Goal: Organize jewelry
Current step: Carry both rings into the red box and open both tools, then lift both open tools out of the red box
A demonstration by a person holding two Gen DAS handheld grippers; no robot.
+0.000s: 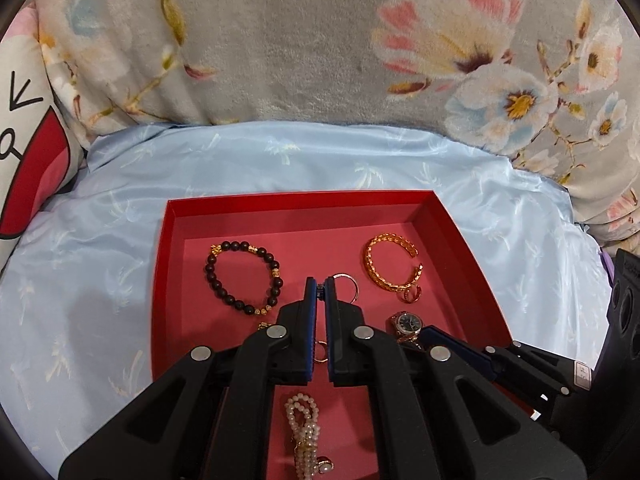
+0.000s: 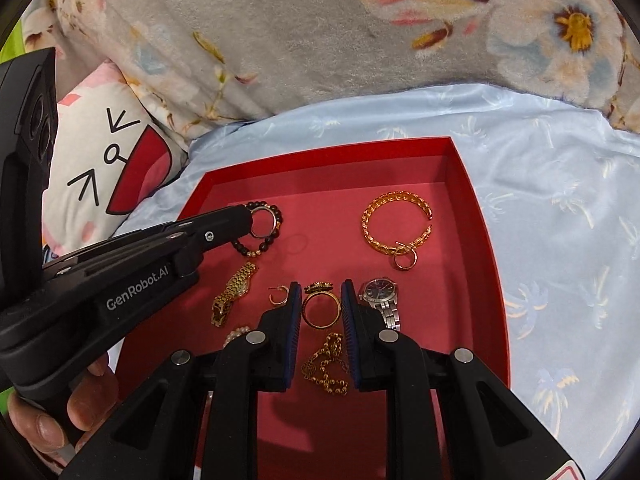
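Observation:
A red tray [image 1: 460, 248] [image 2: 472, 200] lies on pale blue cloth and holds jewelry. My left gripper [image 1: 320, 286] is shut on a silver ring [image 1: 349, 280] [image 2: 262, 222] and holds it above the tray floor, over the dark bead bracelet [image 1: 240, 276] [image 2: 266, 246]. My right gripper [image 2: 320, 300] is open, its fingers either side of a gold ring [image 2: 320, 312] that lies on the tray. A gold cuff bracelet [image 1: 394, 260] [image 2: 394, 220], a silver watch [image 2: 380, 300] [image 1: 406, 322], a gold watch [image 2: 234, 294] and a gold chain [image 2: 326, 366] also lie there.
A pearl strand [image 1: 302, 436] lies at the tray's near side. A small gold hoop [image 2: 279, 294] and a small ring [image 2: 405, 258] lie among the pieces. A floral blanket [image 1: 280, 40] rises behind the tray, and a printed pillow [image 2: 104, 152] is to the left.

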